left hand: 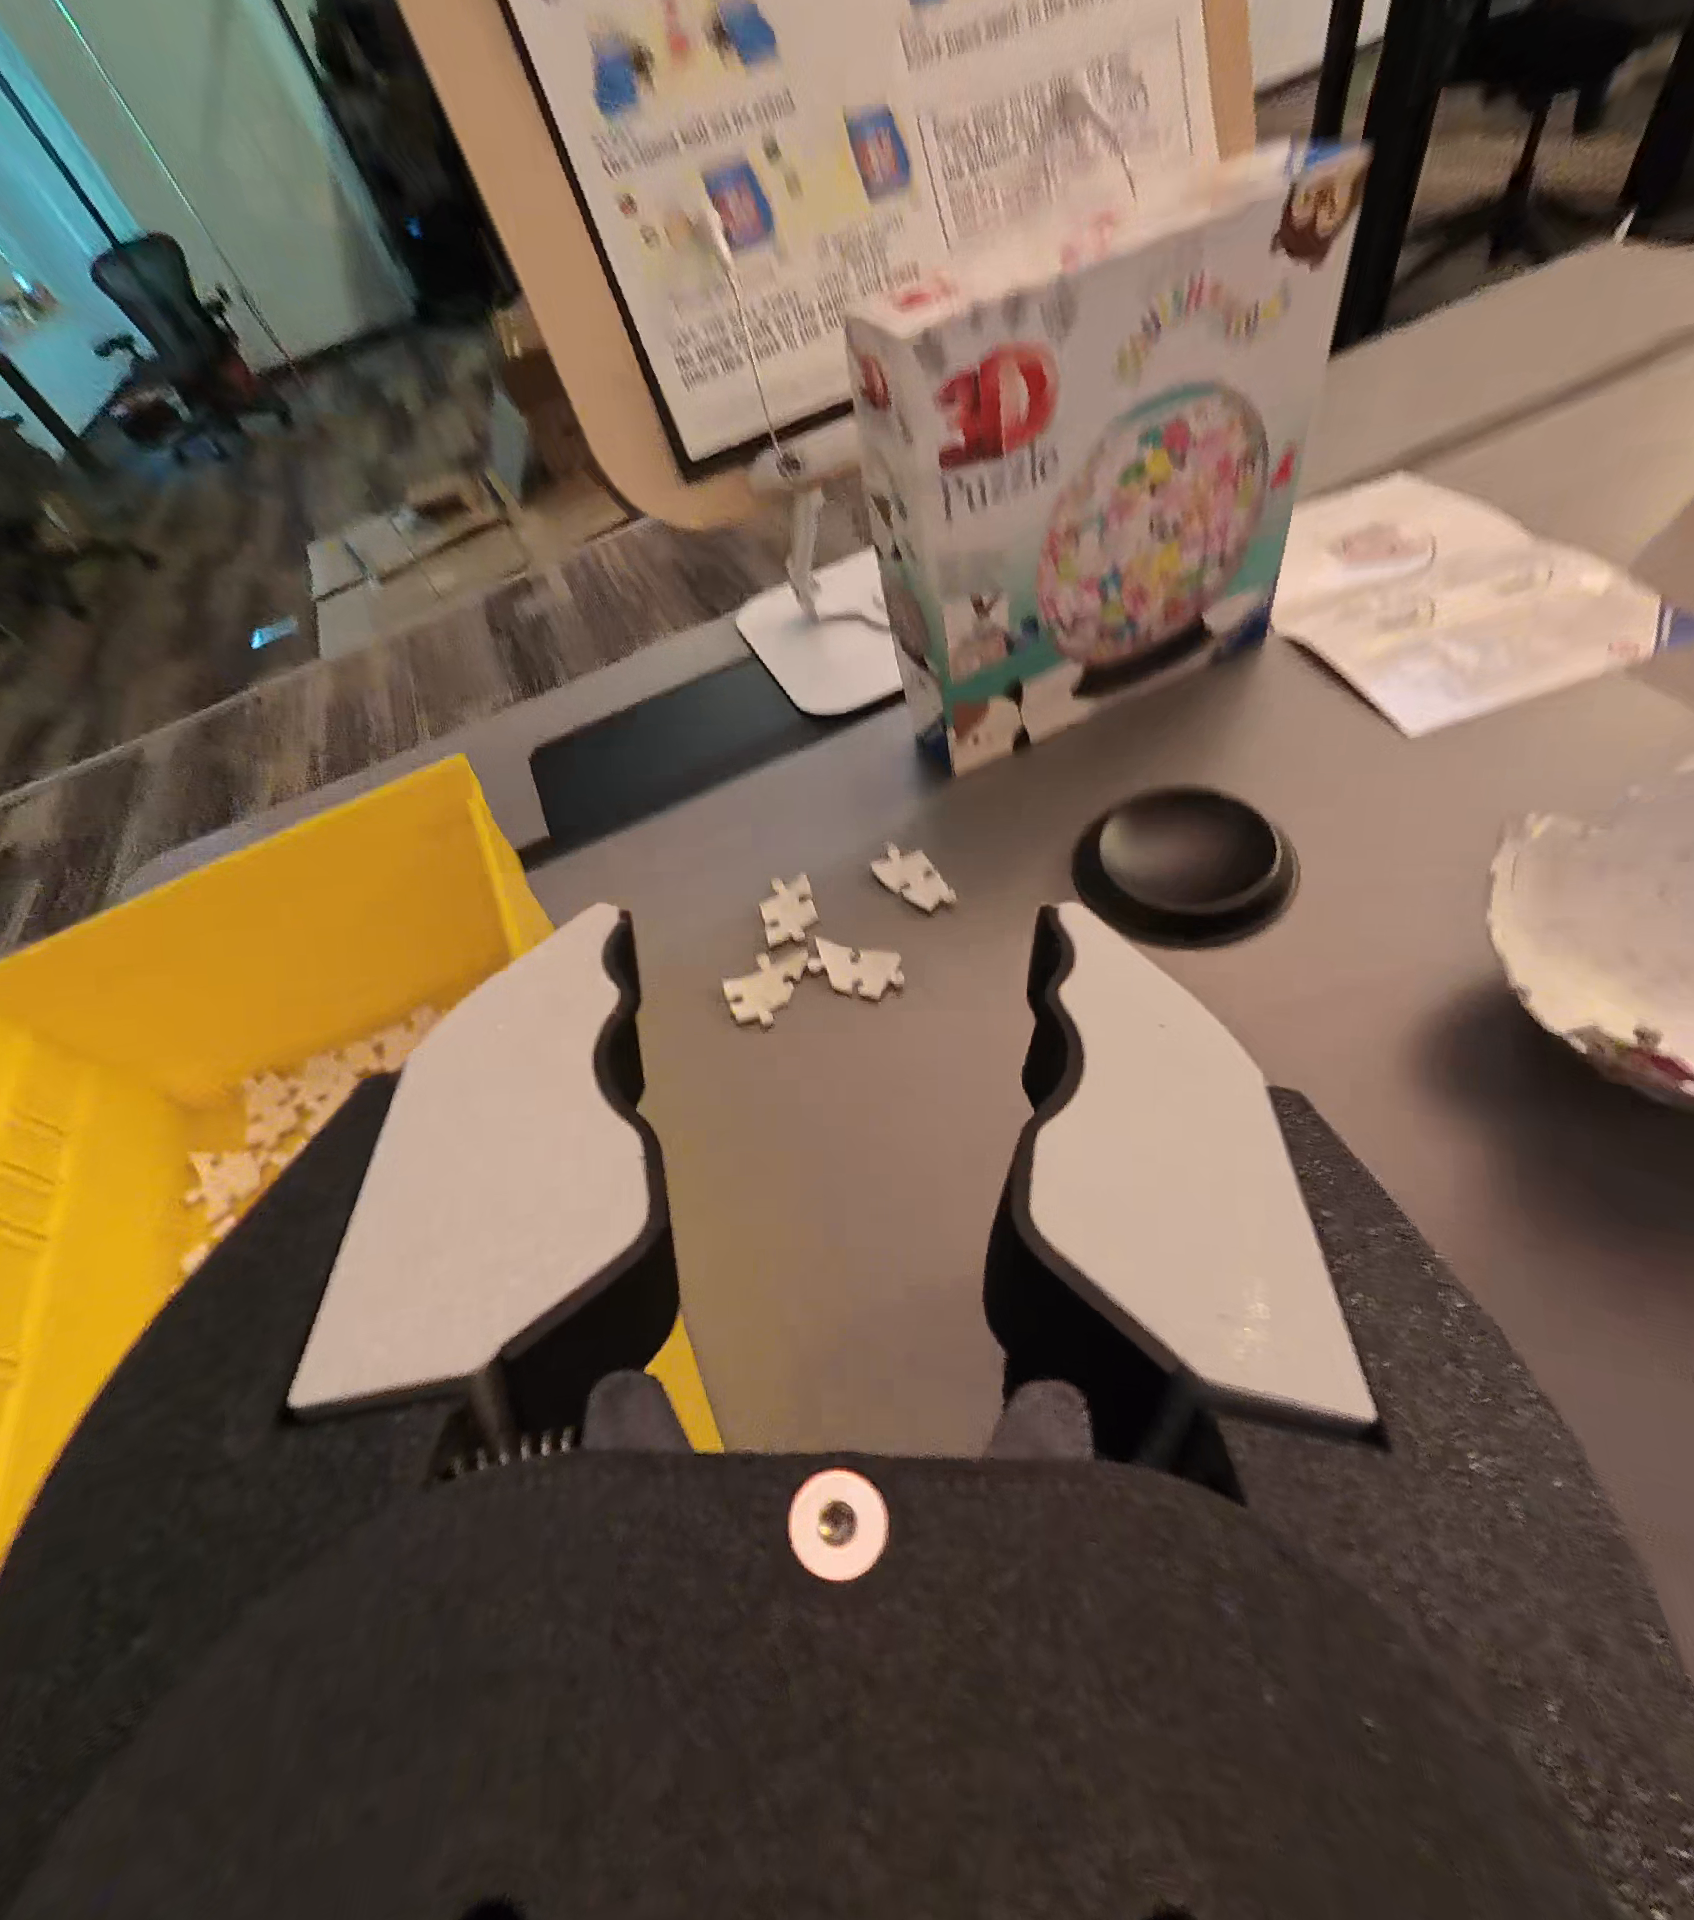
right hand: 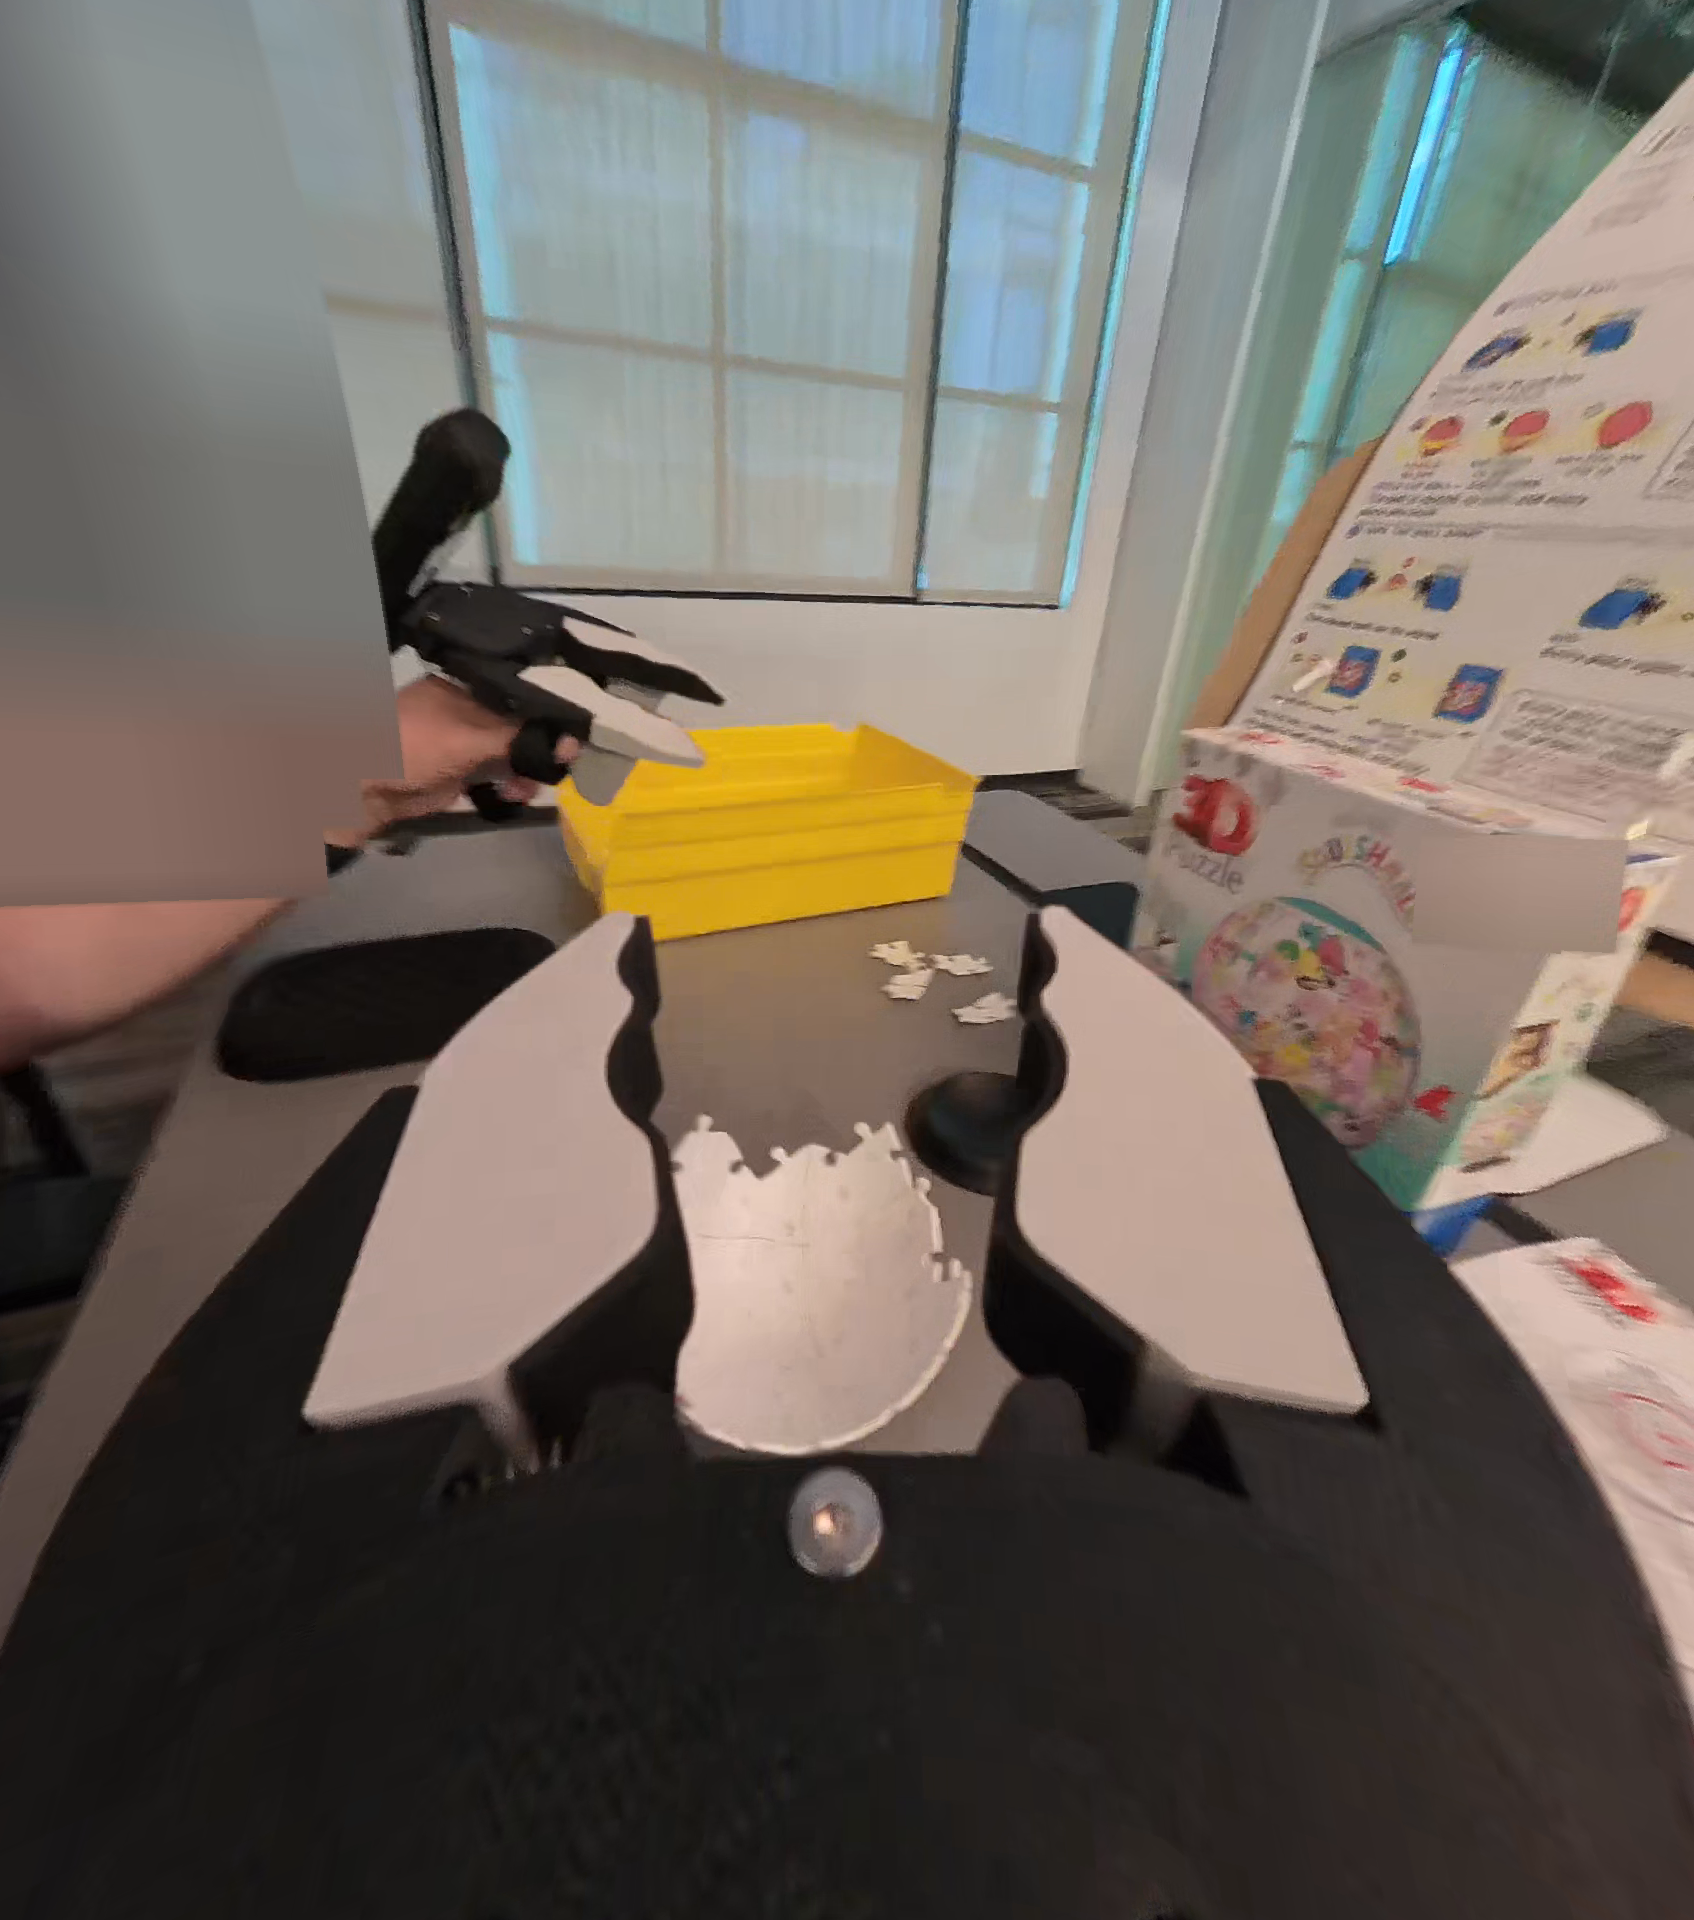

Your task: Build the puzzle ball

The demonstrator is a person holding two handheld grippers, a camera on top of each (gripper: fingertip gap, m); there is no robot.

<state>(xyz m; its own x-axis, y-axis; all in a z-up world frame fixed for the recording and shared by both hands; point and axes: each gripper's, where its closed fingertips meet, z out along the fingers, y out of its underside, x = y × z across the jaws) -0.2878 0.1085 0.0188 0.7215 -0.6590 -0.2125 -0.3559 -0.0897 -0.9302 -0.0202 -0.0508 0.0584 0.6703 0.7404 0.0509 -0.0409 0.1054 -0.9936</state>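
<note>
The half-built puzzle ball (right hand: 812, 1299), a white bowl-shaped shell with a jagged rim, lies on the grey table between my right gripper's open fingers; it also shows at the right edge of the left wrist view (left hand: 1664, 956). My right gripper (right hand: 835, 940) is open and empty above it. Several loose white pieces (left hand: 827, 940) lie on the table ahead of my left gripper (left hand: 830, 925), which is open, empty and held above the table beside the yellow bin (left hand: 199, 966). The pieces (right hand: 936, 977) and the left gripper (right hand: 703, 727) also show in the right wrist view.
The yellow bin (right hand: 781, 831) holds several more white pieces (left hand: 292, 1122). A black round ball stand (left hand: 1184, 862) sits near the loose pieces. The puzzle box (left hand: 1082, 499) stands upright behind, instruction sheets (left hand: 1456, 613) lie to its right, and a poster board (right hand: 1591, 499) leans behind. The gap from one gripper's tips to the other's is roughly 30 cm.
</note>
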